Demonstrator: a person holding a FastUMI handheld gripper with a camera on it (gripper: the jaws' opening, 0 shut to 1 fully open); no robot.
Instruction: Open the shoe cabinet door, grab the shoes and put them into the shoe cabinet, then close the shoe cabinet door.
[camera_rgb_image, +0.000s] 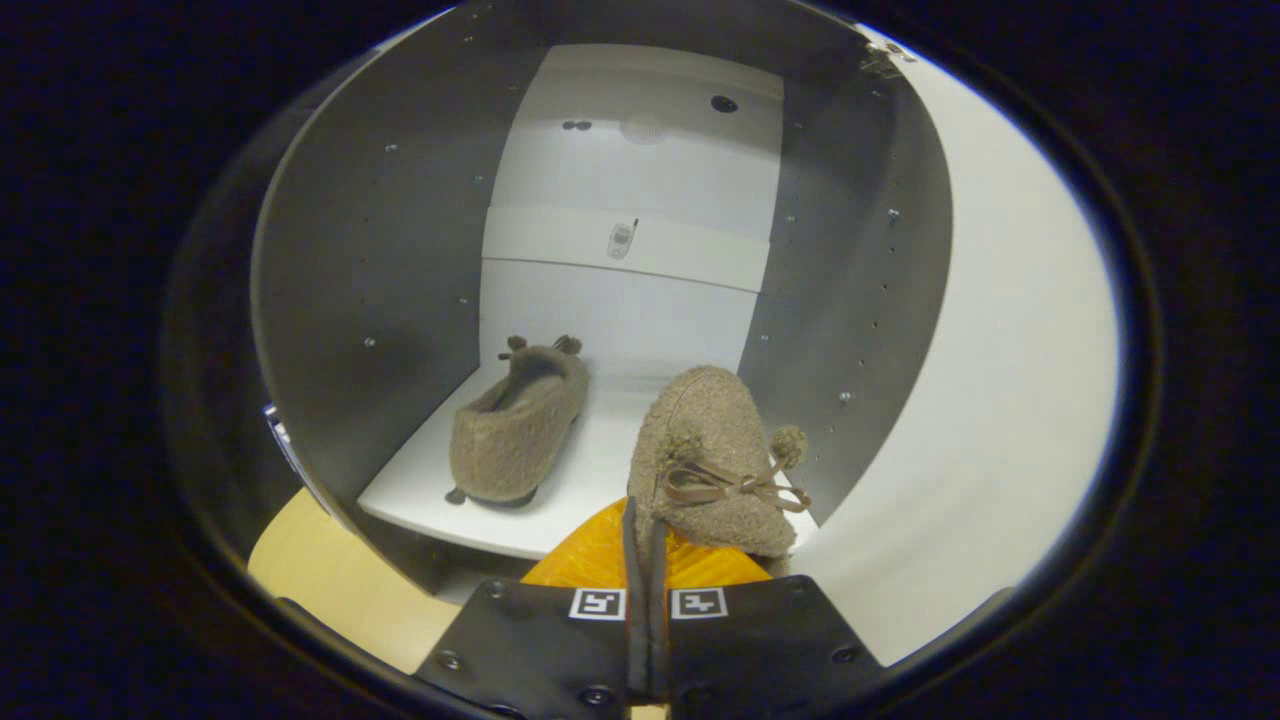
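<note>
Pinching the second shoe (715, 460), the claw (645, 540) reaches into the cabinet (380, 300).

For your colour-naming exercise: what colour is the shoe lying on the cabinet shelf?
Brownish-tan, fuzzy; the shoe shows best in the gripper view.

I am looking into a tall shoe cabinet (380, 250) with grey side walls and a white back board. A flat white shelf (590, 480) is sitting low inside it. Soft light is shining on the back board. A pale yellow wooden floor (330, 590) is showing below the cabinet's left wall. A wide white panel (1000, 400) is standing along its right side.
</note>
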